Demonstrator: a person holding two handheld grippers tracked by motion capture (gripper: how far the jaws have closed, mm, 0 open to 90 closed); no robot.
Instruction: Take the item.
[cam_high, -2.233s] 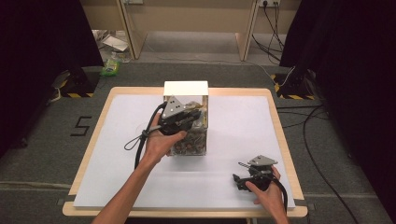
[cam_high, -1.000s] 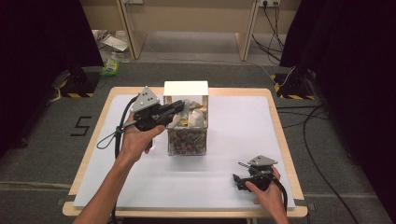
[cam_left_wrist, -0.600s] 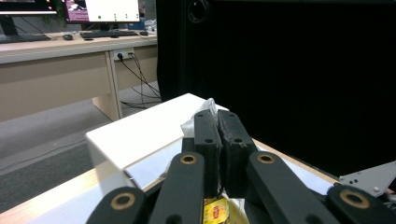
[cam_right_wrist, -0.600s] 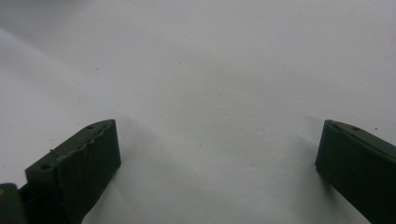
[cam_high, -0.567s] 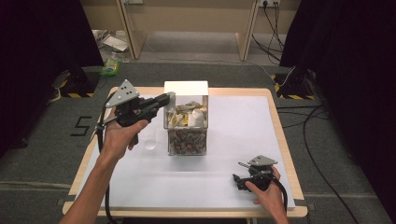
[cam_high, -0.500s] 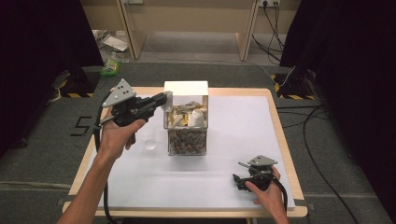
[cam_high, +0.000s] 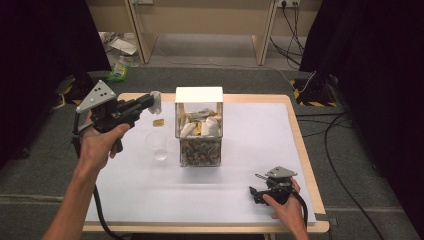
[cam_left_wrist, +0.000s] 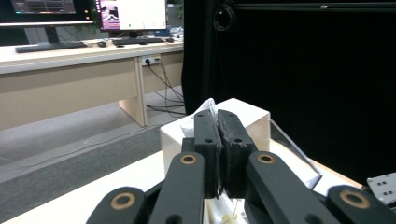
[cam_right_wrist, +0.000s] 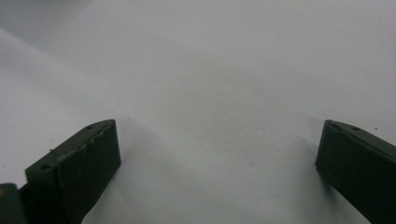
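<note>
- one worktop (cam_high: 240, 200) carries everything; the right tongs (cam_high: 257, 192) rest near its front edge, jaws wide, holding nothing.
- a clear box (cam_high: 198, 145) of sachets stands mid-worktop.
- the left tongs (cam_high: 150, 101), clamped on a white sachet (cam_high: 157, 101), have swung left from the box.
- the sachet now hangs above the clear cup (cam_high: 157, 145); lowering it in looks next.

Bright even overhead light, soft shadows, dark surrounds, slightly soft focus
</note>
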